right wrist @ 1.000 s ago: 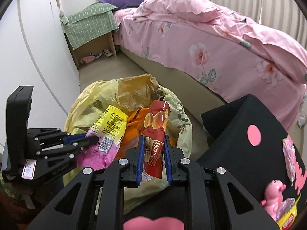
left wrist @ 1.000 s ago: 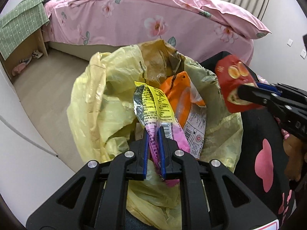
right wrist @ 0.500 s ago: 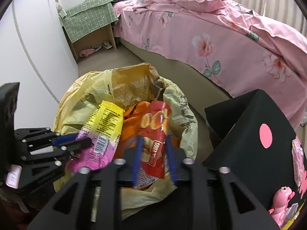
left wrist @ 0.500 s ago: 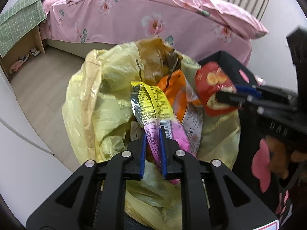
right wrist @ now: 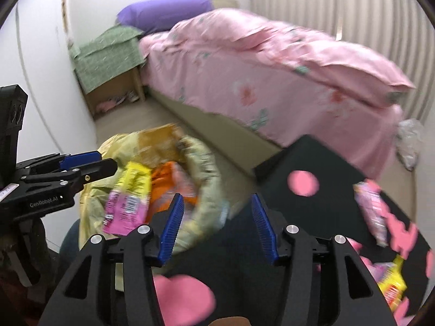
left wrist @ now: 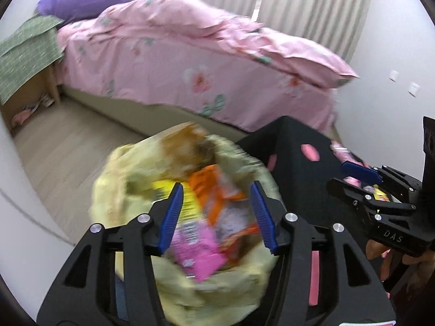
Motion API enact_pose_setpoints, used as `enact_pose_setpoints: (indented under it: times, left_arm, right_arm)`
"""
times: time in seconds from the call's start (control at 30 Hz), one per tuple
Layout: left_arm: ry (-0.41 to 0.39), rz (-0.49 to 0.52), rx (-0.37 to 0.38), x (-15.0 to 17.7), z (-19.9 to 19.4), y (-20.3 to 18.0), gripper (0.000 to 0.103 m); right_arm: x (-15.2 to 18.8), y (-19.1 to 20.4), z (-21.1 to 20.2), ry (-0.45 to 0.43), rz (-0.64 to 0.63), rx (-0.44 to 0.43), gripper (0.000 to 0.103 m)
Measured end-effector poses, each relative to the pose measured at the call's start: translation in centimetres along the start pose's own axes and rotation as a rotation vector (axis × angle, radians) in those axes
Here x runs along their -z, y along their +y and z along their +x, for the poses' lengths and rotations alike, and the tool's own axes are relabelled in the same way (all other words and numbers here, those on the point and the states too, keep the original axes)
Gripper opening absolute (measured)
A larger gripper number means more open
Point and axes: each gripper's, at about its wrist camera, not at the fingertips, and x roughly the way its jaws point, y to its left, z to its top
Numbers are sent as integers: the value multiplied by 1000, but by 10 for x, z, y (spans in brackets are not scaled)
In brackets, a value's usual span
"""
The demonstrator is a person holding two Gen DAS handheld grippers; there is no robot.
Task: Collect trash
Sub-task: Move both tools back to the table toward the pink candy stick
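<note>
left gripper (left wrist: pixel 214 214): jaws just opened wide, empty | right gripper (right wrist: pixel 217 226): just opened wide, empty | wrappers (left wrist: pixel 201 250) lie in yellow bag (left wrist: pixel 122 190)

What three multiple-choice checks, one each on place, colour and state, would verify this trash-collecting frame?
1. Where does the yellow-and-pink wrapper lie?
A. on the bed
B. in the yellow trash bag
C. on the floor
2. What colour is the pillow at the head of the bed?
A. purple
B. green
C. white
3. How does the right tool stand?
A. shut on a red packet
B. shut on nothing
C. open, nothing between its pads

Key: B, the wrapper rests among packets inside the bag; A, the pillow is purple; C, the blue pads stand apart, having just been opening.
</note>
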Motion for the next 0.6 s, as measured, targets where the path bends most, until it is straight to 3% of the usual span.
enact_pose_setpoints:
  times: [0.07,0.2,0.3,0.47,0.53,0.6]
  left_arm:
    - [-7,34,55,-1,-1,-23,50]
    - [3,103,241,-1,8,-75,50]
    - [62,165,389,-8,31,-123,51]
    - [131,186,471,-30,81,-187,55]
    - [176,154,457,-37,108,-208,56]
    - [210,169,388,-42,136,-234,56]
  right_arm:
    - [9,-20,-24,-38,19,51,52]
    - [33,-61,-70,-85,42,134,56]
    - [60,-95,-102,-78,62,208,58]
    - [106,-144,-141,-73,159,336,58]
    - [126,-160,-154,-82,219,364,58]
    - [145,-170,-163,-108,266,387,58]
